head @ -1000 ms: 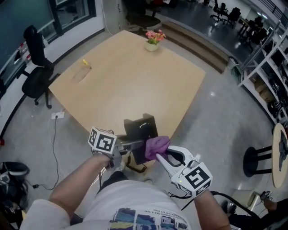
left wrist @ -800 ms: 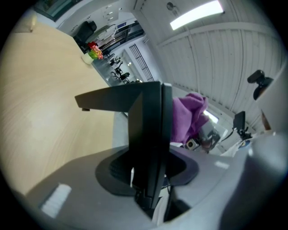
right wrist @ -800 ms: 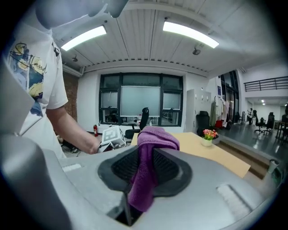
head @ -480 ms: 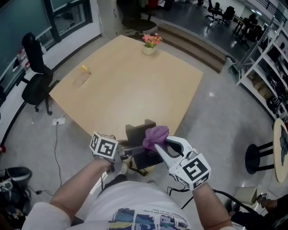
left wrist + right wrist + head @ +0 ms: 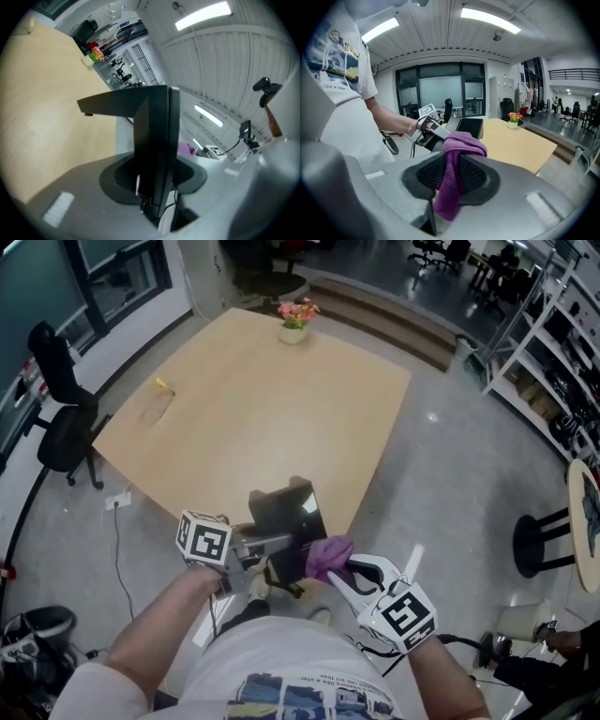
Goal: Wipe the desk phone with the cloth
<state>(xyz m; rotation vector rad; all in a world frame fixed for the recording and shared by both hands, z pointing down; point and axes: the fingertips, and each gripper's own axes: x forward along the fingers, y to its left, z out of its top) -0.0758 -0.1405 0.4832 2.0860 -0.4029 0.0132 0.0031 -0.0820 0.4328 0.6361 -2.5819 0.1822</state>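
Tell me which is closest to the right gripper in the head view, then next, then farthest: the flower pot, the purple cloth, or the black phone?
1. The purple cloth: pinched in the right gripper's jaws.
2. The black phone: just beyond it to the left, held by the left gripper.
3. The flower pot: at the table's far edge.

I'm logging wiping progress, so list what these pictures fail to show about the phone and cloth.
Keys of the desk phone: tiny and dark in head view, edge-on in left gripper view.
Whether the cloth touches it: they overlap in head view; cloth itself blocks right gripper view.
Yellow item on table: too small, head view.
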